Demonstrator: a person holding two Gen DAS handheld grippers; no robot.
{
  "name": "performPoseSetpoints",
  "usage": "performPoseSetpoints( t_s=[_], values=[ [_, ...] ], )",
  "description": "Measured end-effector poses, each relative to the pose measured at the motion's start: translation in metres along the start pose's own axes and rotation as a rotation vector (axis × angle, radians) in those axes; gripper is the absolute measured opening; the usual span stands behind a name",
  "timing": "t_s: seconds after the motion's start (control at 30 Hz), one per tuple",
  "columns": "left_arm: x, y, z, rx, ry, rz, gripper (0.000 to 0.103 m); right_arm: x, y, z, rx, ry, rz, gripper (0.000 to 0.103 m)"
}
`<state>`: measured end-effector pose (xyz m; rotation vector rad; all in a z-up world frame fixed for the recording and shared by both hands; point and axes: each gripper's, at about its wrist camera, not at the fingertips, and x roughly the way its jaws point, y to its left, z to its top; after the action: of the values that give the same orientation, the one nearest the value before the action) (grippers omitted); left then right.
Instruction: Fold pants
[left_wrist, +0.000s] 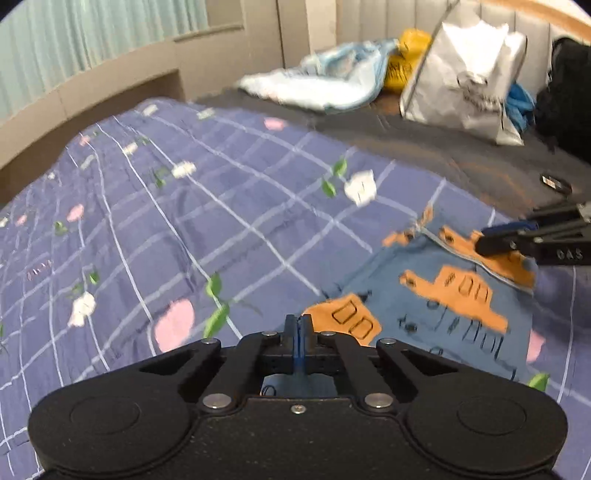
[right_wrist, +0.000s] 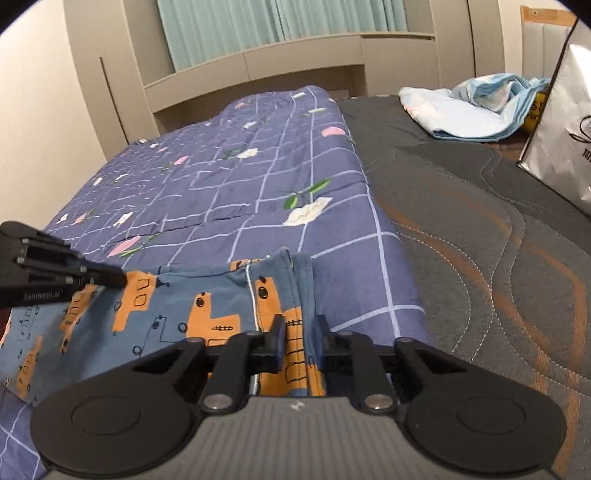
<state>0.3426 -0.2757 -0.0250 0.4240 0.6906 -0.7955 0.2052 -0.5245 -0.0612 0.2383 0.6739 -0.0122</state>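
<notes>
The pants (right_wrist: 166, 314) are blue with orange house shapes and lie flat on a purple checked quilt (right_wrist: 258, 192). In the right wrist view my right gripper (right_wrist: 300, 329) is shut on a bunched edge of the pants, with a band of fabric pressed between its fingers. My left gripper (right_wrist: 122, 279) comes in from the left, its tip on the far edge of the pants. In the left wrist view the left gripper (left_wrist: 297, 322) has its blue pads together at a corner of the pants (left_wrist: 436, 295). There the right gripper (left_wrist: 484, 242) pinches the far right edge.
The quilt (left_wrist: 184, 221) covers part of a grey mattress (right_wrist: 480, 240). At the head end lie a light blue cloth (left_wrist: 317, 85), a yellow bag (left_wrist: 406, 59), a white paper bag (left_wrist: 465, 81) and a black backpack (left_wrist: 565, 96). A small dark object (left_wrist: 556, 182) rests on the mattress.
</notes>
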Motion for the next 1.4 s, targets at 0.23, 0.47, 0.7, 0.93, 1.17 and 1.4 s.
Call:
performPoseSetpoints(
  t_s=[0.23,0.47,0.7,0.93,1.17,1.4],
  values=[
    [0.017,0.005,-0.010,-0.090,0.003,0.008,0.002,0.003,0.006,0.002,-0.026,0.008,-0.042,0.014],
    [-0.055,0.045,-0.035,-0.254,-0.090,-0.015,0.045,-0.012,0.038,0.016,-0.186,-0.014,-0.059,0.052],
    [-0.160,0.097,-0.101,-0.305,-0.152,0.227,0.075,0.021,0.134,0.045,-0.358,-0.018,0.178,0.082],
    [-0.252,0.177,-0.197,-0.500,-0.141,0.447,0.087,0.078,0.255,0.056,-0.497,0.030,0.430,0.086],
    [-0.255,0.235,-0.278,-0.753,-0.080,0.497,0.084,0.121,0.343,0.047,-0.657,0.110,0.511,0.071],
    [-0.231,0.257,-0.297,-0.910,-0.053,0.433,0.052,0.122,0.365,0.028,-0.801,0.113,0.471,0.000]
  ],
)
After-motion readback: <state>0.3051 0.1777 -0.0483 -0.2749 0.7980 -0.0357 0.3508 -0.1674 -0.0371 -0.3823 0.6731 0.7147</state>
